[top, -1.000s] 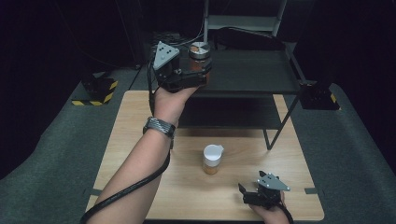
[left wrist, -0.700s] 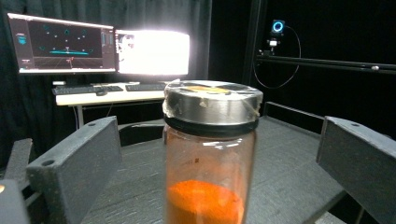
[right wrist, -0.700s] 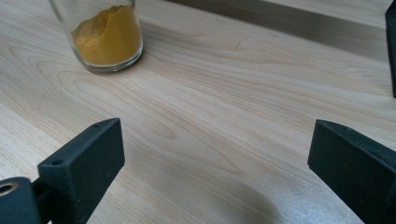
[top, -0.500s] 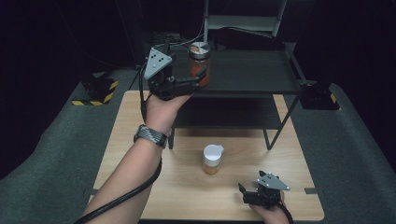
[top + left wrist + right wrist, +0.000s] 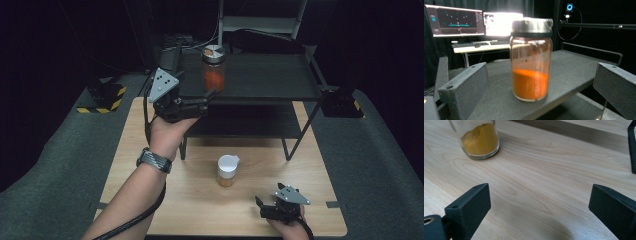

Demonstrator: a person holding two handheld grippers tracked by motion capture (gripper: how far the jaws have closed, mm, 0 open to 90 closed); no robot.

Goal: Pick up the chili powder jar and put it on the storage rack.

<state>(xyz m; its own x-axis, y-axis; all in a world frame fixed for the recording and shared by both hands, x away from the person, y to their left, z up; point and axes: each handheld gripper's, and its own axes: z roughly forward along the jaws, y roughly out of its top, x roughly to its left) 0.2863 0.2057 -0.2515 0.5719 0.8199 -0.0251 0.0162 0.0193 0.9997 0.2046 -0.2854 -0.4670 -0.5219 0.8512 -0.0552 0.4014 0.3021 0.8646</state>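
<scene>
Jar [image 5: 213, 70] of orange powder stands on shelf [image 5: 260, 75], at 12 o'clock between my spread left gripper [image 5: 182, 102] jaws, untouched. Next, probably: advance, clamp glass. Right gripper [image 5: 280, 205] rests, jaws spread.

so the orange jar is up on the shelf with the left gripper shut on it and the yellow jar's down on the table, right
Not quite: the left gripper is open, not shut on the orange jar. The left gripper view shows its jaws spread wide on either side of the jar, touching neither side. The rest holds: the orange jar stands on the shelf, and the yellow jar is on the table.
</scene>
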